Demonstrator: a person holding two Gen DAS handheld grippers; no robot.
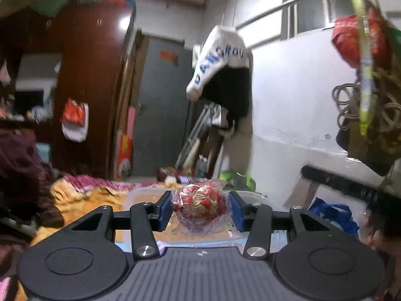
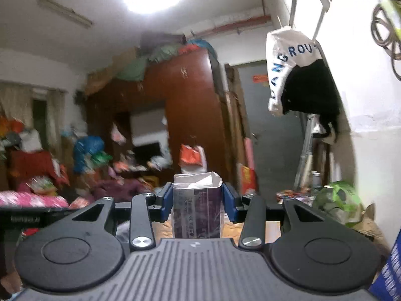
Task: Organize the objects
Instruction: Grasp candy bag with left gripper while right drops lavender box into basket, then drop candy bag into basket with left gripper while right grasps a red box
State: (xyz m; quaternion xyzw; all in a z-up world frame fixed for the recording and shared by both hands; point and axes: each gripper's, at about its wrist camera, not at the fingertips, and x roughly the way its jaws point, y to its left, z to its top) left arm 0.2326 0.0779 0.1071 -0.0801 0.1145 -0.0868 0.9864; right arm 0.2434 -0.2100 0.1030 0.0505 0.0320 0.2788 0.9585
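Note:
In the left wrist view my left gripper (image 1: 200, 209) is shut on a red and gold ball wrapped in clear plastic (image 1: 199, 207), held between the blue pads above a clear plastic bin (image 1: 142, 195). In the right wrist view my right gripper (image 2: 197, 200) is shut on a purple and white carton with a torn open top (image 2: 197, 205), held upright and raised above the bed.
A cluttered bed with orange and pink bedding (image 1: 82, 195) lies below. A brown wardrobe (image 2: 190, 115) and grey door (image 1: 163, 105) stand behind. A white bag with blue letters (image 1: 220, 60) hangs from a rail by the white wall. A blue bag (image 1: 333, 213) lies at the right.

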